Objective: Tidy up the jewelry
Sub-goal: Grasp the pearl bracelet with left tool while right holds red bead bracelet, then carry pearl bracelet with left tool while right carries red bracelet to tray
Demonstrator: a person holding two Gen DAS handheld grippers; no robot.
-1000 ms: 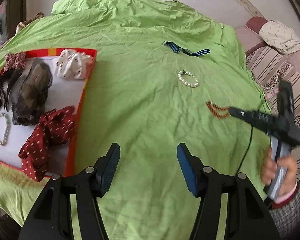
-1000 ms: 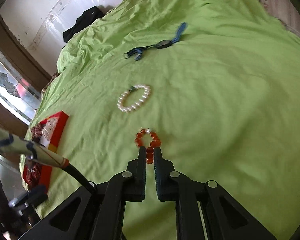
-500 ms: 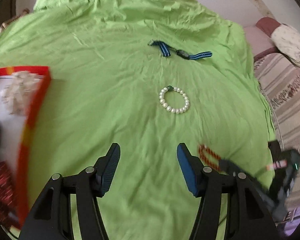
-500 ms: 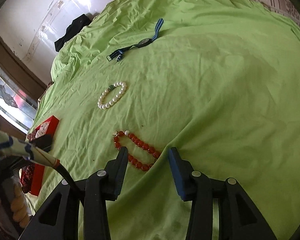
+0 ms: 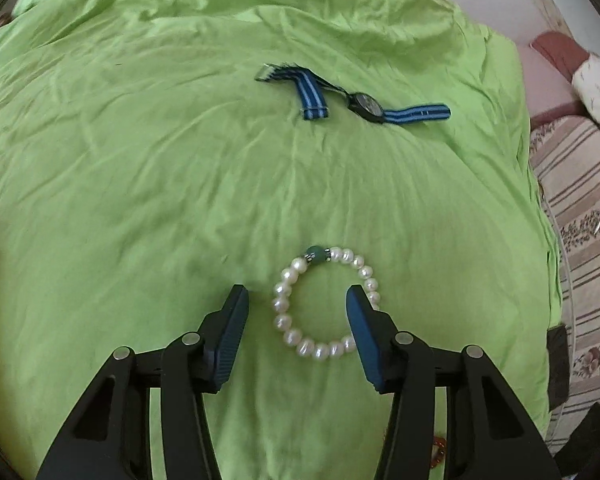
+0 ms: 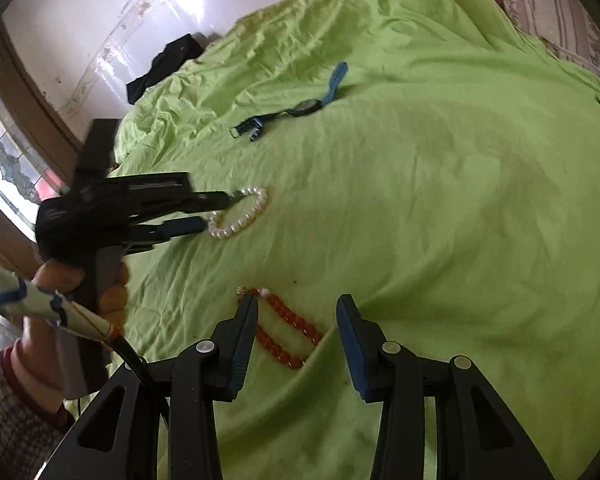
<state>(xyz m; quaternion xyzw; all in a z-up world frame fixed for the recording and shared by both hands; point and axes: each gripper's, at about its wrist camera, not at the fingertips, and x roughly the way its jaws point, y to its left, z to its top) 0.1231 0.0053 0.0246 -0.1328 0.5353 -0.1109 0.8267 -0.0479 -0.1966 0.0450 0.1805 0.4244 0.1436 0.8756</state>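
Note:
A white pearl bracelet (image 5: pixel 278 322) lies on the green sheet (image 5: pixel 140 200). My left gripper (image 5: pixel 296 296) is lowered over it, its jaws closing. The left side of the ring is between the fingers, the right side passes under the right finger, and the pads do not press on it. The right wrist view shows the same left gripper (image 6: pixel 216 212) at the pearl bracelet (image 6: pixel 256 210). A red bead bracelet (image 6: pixel 296 322) lies loose on the sheet between the fingers of my open right gripper (image 6: pixel 298 304). A blue-striped watch (image 5: pixel 364 104) lies farther back.
A striped, flowered cushion (image 5: pixel 580 200) borders the sheet on the right. A black cloth (image 6: pixel 160 68) lies at the far edge by the wall. A person's hand (image 6: pixel 80 280) holds the left gripper's handle, with a cable running below it.
My left gripper swung right from the red tray to the pearl bracelet and narrowed its jaws. My right gripper opened off the red bead bracelet, which now lies on the sheet.

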